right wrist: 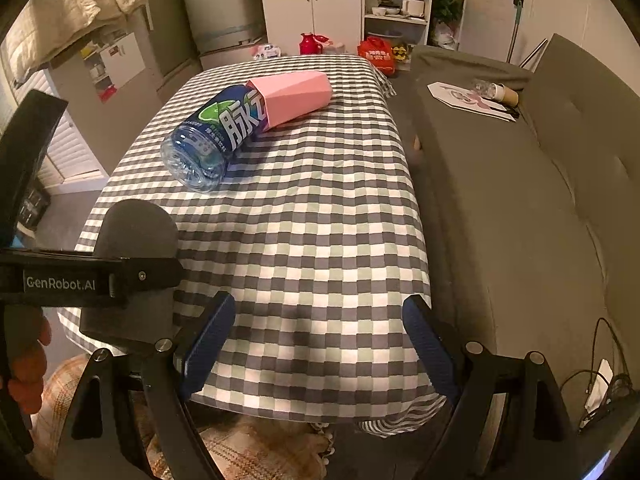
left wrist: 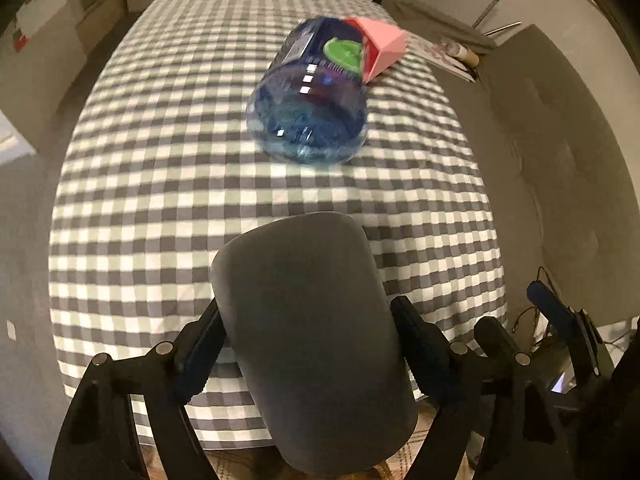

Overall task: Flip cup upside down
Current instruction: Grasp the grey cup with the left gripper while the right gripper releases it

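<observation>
Two grippers are hovering at the near edge of a checkered table (right wrist: pixel 304 240). The left gripper (left wrist: pixel 308 344) is clamping a grey cup (left wrist: pixel 312 340) between its fingers. The right gripper (right wrist: pixel 320 344) is gaping wide, holding nothing. At eleven o'clock, a blue bottle (right wrist: pixel 216 132) is lying with a pink cup (right wrist: pixel 296 96) over its neck.

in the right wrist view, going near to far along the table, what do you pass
right claw, open at the near edge → bare checked tablecloth → blue drink bottle lying on its side → pink faceted cup lying over the bottle's far end → red jug beyond the table's far edge
</observation>
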`<state>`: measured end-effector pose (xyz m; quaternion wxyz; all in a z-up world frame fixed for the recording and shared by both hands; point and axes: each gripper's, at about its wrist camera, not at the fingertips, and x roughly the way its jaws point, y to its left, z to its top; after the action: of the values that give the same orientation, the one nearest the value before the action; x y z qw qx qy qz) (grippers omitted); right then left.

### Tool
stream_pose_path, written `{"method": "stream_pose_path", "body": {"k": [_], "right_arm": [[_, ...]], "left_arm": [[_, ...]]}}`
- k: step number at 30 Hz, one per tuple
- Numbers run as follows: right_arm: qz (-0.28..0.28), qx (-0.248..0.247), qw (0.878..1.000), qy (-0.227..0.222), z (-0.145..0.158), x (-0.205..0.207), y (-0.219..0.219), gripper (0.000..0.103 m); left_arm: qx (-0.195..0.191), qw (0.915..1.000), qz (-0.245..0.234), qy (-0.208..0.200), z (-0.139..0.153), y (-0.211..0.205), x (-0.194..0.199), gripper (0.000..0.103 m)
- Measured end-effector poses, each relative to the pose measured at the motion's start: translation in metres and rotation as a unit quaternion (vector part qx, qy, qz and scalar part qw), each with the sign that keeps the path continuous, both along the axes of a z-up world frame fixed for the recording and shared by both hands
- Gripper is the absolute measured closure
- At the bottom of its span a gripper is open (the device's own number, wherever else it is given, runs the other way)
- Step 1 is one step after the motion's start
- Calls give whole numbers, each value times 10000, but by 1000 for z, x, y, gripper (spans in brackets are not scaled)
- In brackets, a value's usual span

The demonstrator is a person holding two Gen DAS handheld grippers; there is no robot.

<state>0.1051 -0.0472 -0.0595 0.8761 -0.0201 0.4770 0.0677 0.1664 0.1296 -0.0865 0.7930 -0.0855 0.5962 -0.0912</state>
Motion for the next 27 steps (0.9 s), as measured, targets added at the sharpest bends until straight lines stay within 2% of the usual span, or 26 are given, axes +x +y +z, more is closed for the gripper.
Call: {"method": "stream_pose_path", "body": {"k": [3, 8, 12, 14, 19, 27], "right_arm": [[-18, -6, 10000, -23, 1, -2, -1, 17], [-59, -8, 10000, -48, 2, -4, -2, 17], [-93, -4, 10000, -35, -1, -4, -4, 17], [-101, -16, 9999, -20, -2, -4, -4, 17], [-99, -38, 9999, -21, -3, -4, -4, 17], [-76, -31, 9999, -88, 2, -7, -2, 17]], "left_arm": [[-24, 9996, 72, -278, 11, 2, 2, 21], [353, 9954, -5, -890, 30, 3, 6, 21], [825, 9838, 105, -1589, 36, 4, 2, 21], [896, 9789, -34, -1835, 30, 3, -1, 22], [907, 9735, -266, -2083, 20, -2, -14, 23], [775, 9794, -342, -1835, 8, -3, -36, 26]]}}
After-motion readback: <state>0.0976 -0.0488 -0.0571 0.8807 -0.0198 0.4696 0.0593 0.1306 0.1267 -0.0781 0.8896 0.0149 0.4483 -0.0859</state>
